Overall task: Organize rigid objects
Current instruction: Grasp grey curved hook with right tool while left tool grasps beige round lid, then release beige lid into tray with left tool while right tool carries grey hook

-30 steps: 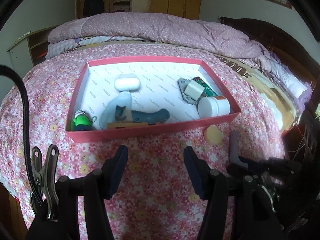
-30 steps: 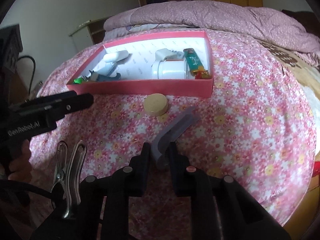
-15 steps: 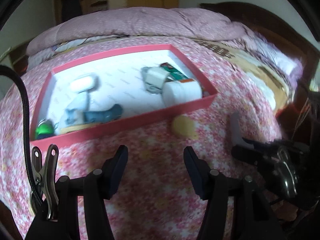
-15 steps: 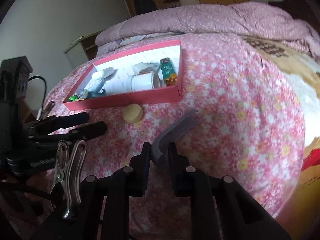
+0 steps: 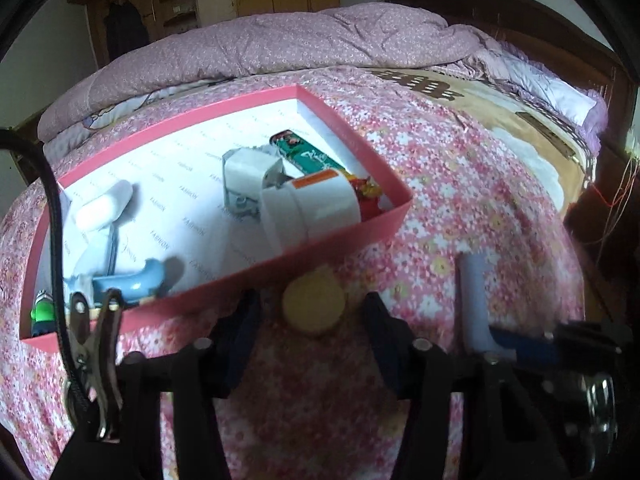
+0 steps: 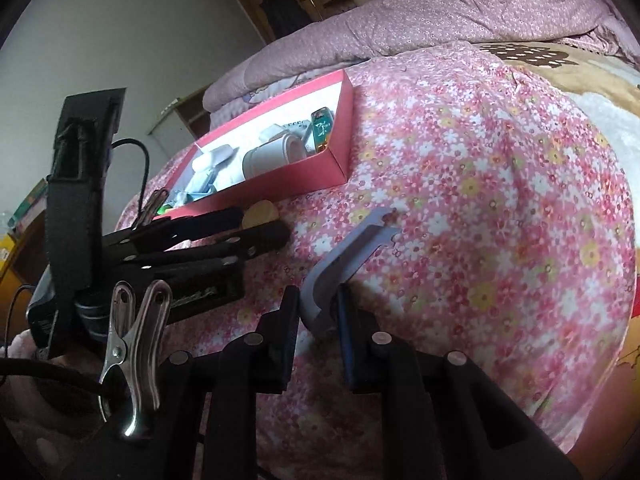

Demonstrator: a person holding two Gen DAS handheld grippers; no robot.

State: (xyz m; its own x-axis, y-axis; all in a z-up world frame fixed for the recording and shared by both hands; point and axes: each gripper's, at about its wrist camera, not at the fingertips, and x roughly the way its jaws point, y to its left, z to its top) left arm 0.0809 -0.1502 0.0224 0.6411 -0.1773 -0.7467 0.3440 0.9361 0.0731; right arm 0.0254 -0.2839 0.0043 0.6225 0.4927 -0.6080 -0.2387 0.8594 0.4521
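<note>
Left wrist view showed the left gripper (image 5: 310, 314) closing around the yellow disc (image 5: 313, 307) just below the pink box's (image 5: 280, 268) near edge; the right gripper (image 6: 318, 312) clamped the grey piece (image 6: 344, 256).

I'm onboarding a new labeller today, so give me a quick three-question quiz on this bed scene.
1. True or false: the yellow round lid lies inside the pink box.
2. What does the right gripper hold? A) a green lighter B) a grey curved piece C) a white jar
3. Fill in: the left gripper's closing jaws have the ____ between them.

Key
1. False: it lies on the floral bedspread, just outside the box's near wall.
2. B: the grey curved piece.
3. Yellow round lid; the pads do not yet press on it.
</note>
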